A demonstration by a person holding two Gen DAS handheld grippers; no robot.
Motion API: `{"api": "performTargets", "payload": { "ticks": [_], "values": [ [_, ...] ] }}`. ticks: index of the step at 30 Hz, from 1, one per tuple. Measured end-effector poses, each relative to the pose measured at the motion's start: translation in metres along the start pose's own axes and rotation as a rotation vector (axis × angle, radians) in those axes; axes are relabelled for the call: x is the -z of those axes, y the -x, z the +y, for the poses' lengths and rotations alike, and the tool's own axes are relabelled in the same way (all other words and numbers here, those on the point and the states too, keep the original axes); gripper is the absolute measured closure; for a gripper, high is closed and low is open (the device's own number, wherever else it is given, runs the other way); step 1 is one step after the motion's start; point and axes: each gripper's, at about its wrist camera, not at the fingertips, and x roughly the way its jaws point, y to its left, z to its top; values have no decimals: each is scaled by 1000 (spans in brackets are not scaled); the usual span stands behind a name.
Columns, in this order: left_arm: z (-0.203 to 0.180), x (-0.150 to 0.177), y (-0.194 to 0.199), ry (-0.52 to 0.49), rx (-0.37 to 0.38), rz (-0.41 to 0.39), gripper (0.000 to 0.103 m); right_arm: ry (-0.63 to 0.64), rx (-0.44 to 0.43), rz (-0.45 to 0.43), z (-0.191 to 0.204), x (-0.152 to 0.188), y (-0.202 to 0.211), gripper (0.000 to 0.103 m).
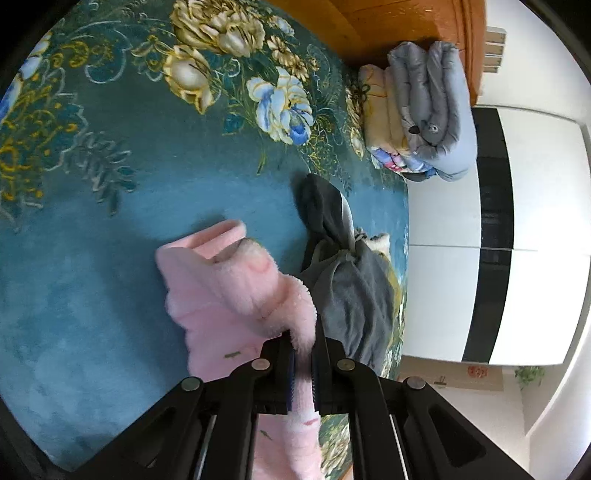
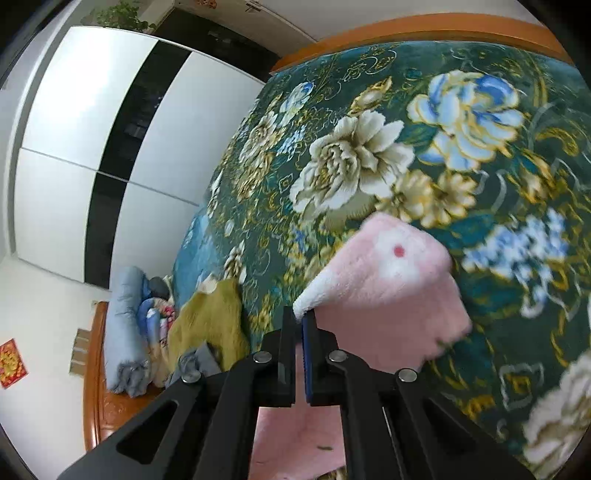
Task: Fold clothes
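A fluffy pink garment (image 1: 229, 295) hangs over the teal floral bedspread (image 1: 110, 221). My left gripper (image 1: 303, 347) is shut on its fuzzy edge, with pink fabric squeezed between the jaws. In the right wrist view the same pink garment (image 2: 391, 291) shows a white patch with a red dot. My right gripper (image 2: 300, 325) is shut on its white-lined edge and holds it above the bedspread (image 2: 406, 129). Part of the garment hangs below both grippers, out of sight.
A dark grey garment (image 1: 347, 280) lies on the bed right of the pink one. Folded quilts (image 1: 424, 110) are stacked by the wooden headboard (image 1: 369, 26). An olive garment (image 2: 210, 321) lies near the bed's edge. A white and black wardrobe (image 2: 92, 147) stands beside the bed.
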Motion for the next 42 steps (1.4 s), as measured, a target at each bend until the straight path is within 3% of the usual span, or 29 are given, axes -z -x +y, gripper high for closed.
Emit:
{"api": "performTargets", "payload": {
  "ticks": [4, 10, 17, 18, 20, 21, 22, 25, 30, 33, 42],
  "values": [
    [-4, -13, -37, 66, -11, 15, 96, 1, 69, 23, 14, -23, -47, 100],
    [-1, -25, -87, 62, -89, 9, 95, -31, 212, 84, 8, -38, -116, 100],
    [17, -33, -119, 43, -104, 19, 90, -77, 279, 119, -19, -35, -150, 98],
    [20, -32, -114, 30, -106, 19, 85, -74, 274, 119, -19, -35, -150, 97],
    [26, -31, -105, 4, -109, 19, 63, -63, 242, 107, -16, -34, -144, 97],
    [29, -30, -101, -9, -111, 19, 46, -57, 226, 100, -14, -34, -141, 95],
    [32, -29, -96, -22, -113, 19, 42, -51, 211, 94, -12, -34, -138, 87],
    [41, -27, -83, -61, -119, 19, 39, -35, 163, 76, -6, -33, -128, 64],
    [56, -24, -60, -126, -128, 18, 25, 24, 68, 17, 4, -25, -92, 58],
    [67, -22, -48, -156, -129, 17, 23, 60, 23, -18, 3, -15, -58, 49],
    [138, -21, -77, 87, 29, -13, 18, -9, 97, 30, -58, 22, -17, 47]
  ]
}}
